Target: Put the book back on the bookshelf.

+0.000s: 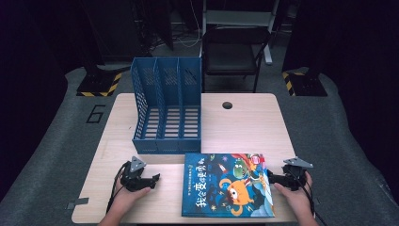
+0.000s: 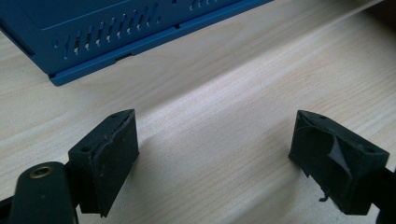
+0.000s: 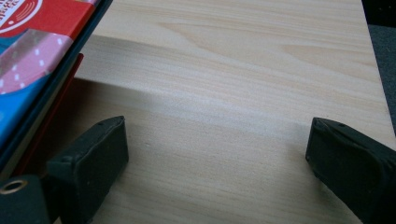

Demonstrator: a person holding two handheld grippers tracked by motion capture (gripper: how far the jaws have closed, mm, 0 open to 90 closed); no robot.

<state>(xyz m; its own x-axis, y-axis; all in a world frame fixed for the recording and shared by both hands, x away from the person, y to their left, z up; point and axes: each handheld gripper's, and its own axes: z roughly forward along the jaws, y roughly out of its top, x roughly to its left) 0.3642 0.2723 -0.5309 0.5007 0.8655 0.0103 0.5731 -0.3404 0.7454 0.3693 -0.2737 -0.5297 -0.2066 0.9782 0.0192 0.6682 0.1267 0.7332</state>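
A picture book (image 1: 228, 185) lies flat on the wooden bench (image 1: 244, 127), near the front edge and a little to the right of the middle, its colourful cover facing up. From the right tongs' view more than one book edge shows beneath the cover, so it seems to sit on a thin stack.

The left tongs (image 1: 151, 179) rest on the bench to the left of the book, held in the person's left hand (image 1: 133, 190), with their tips pointing toward the book's left edge and a strip of bare wood between them. Their jaws are spread wide with only bench surface between them, as the left tongs' view (image 2: 212, 154) makes plain.

The right tongs (image 1: 273, 179) sit at the book's right edge, held in the right hand (image 1: 294, 195), tips pointing toward it. In their own view (image 3: 215, 163) the jaws are spread wide as well, with nothing between them; the book (image 3: 32, 60) lies just beside the left-hand jaw, close to it, though whether they touch cannot be told.

Behind the book, toward the back left of the bench, stands a blue file rack (image 1: 167, 106) with three compartments; its front wall is just beside the book's far left corner.
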